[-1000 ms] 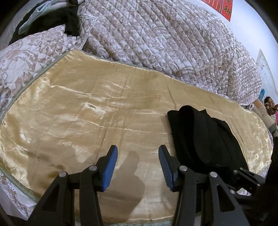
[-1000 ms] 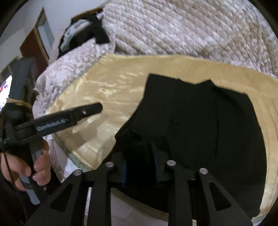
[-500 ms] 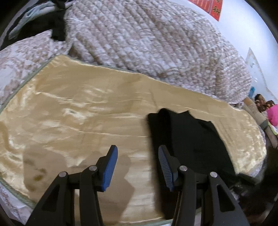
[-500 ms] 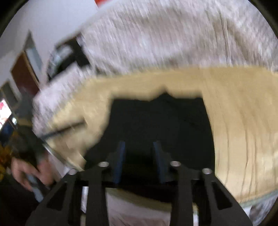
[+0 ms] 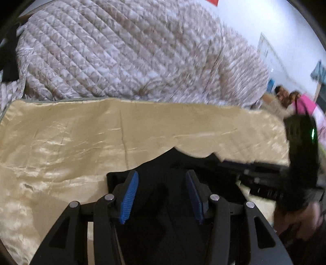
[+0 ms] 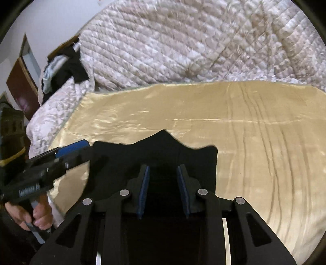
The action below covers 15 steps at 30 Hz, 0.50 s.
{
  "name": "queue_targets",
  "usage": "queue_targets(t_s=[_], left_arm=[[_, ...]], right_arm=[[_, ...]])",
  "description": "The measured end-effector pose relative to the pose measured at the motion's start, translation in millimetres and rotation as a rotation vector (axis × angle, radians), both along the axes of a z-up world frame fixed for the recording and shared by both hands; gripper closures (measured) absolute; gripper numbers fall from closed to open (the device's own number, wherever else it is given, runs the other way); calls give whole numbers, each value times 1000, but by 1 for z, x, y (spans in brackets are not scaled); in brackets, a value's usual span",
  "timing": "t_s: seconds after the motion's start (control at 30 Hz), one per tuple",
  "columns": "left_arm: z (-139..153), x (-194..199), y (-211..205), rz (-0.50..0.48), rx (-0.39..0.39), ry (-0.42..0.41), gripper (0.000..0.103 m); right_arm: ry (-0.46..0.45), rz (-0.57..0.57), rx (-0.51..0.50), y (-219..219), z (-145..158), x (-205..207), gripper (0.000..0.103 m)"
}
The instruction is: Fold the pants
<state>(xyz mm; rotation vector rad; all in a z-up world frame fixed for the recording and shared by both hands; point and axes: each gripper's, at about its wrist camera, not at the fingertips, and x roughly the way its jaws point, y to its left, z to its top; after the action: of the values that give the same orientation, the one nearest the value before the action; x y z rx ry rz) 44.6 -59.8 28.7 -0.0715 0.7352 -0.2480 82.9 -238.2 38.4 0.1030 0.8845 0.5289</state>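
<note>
Bed: gold satin sheet (image 5: 81, 142) spread flat, creased and shiny, filling the middle of both views.
Pants: black pants (image 5: 169, 163), folded into a compact dark block, lie on the near edge of the sheet. Their far edge is wavy, with a small peak in the middle. In the right wrist view the same block (image 6: 159, 150) sits just ahead of the camera, its near part hidden under the tool.
Left tongs: the left tongs (image 5: 161, 175) hang over the pants with the blue pads well apart, their ribbed faces bare, and they are closing a little. Black cloth lies under and between them, but nothing is pinched. From the other side the tips (image 6: 81, 148) sit at the left corner of the pants.
Right tongs: the right tongs (image 6: 163, 169) stand narrower, with black cloth in the gap. Whether the pads press on it I cannot tell. In the left wrist view they are a blurred dark shape (image 5: 234, 165) at the right side of the pants.
Hands: left hand (image 6: 30, 216) wrapped around its handle; right hand (image 5: 299, 222) blurred at the frame's edge.
Beyond the sheet: quilted floral quilt (image 5: 132, 51) heaped along the far side.
Far left: dark clothes (image 6: 69, 67) piled at the head of the bed, beside a brown door (image 6: 20, 85).
Background: pale wall (image 5: 264, 16); something pink (image 5: 305, 104), too blurred to read.
</note>
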Motion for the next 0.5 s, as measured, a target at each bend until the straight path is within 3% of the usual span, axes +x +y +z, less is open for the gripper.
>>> queue_targets(t_s=[0.13,0.17,0.2,0.5], left_arm=[[-30,7,4,29,49,58,56],[-31,5,5,27,44,46,56],[-31,4,5,27,44,42,56],[-29,5,8,37,27,31,53]], right_arm=[[58,-47,-65,-6,-29,31,74],[88,-66,-53,-13,-39,38,84],[94,-78,-30,-18,-42,40,88],[74,-123,41,-32,-38,39,89]])
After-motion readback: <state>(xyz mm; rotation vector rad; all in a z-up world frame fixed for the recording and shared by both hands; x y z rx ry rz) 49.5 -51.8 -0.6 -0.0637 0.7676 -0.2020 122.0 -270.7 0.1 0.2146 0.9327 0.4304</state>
